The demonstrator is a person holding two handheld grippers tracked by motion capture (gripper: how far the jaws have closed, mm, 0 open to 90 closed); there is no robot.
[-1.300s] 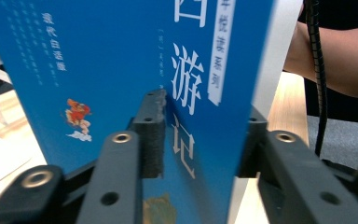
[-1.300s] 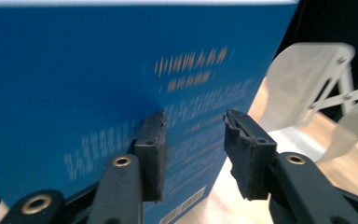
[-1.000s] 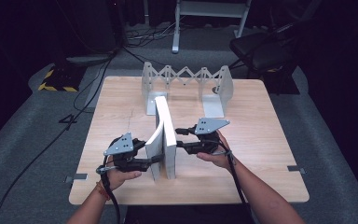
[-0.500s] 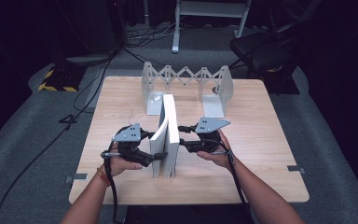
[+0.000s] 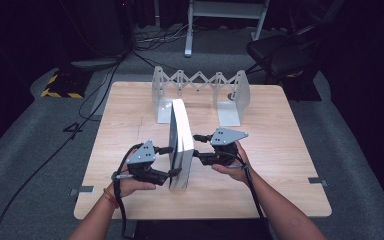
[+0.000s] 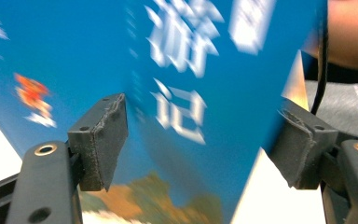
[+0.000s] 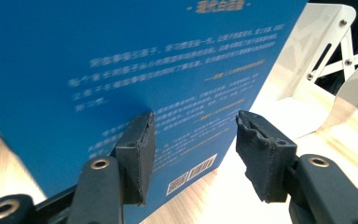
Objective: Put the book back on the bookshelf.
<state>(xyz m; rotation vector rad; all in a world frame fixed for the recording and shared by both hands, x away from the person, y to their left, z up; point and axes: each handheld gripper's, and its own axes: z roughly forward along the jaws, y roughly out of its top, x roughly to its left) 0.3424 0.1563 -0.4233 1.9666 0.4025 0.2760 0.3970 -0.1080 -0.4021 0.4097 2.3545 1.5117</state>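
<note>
Two claws flank one blue book [image 5: 181, 142] that stands upright on its edge near the middle of the wooden counter [image 5: 280, 150], its white page block facing up toward the high camera. Your left claw [image 5: 169, 161] sits against the book's left side, low and toward your end of it. In the left gripper view the blue cover [image 6: 205, 93] with large white characters spans the gap between the two black pads, which stand apart; its jaws have just been opening, and neither pad presses on the cover. Your right claw [image 5: 196, 145] meets the book's right side, a little farther from you. In the right gripper view the back cover [image 7: 121, 60] with white print and a barcode lies just ahead of the pads; its jaws have also just been opening and stand apart, gripping nothing. Behind the book, at the far edge of the counter, stands a metal expanding book rack [image 5: 200, 92], with the book's far end just beside its left plate.
</note>
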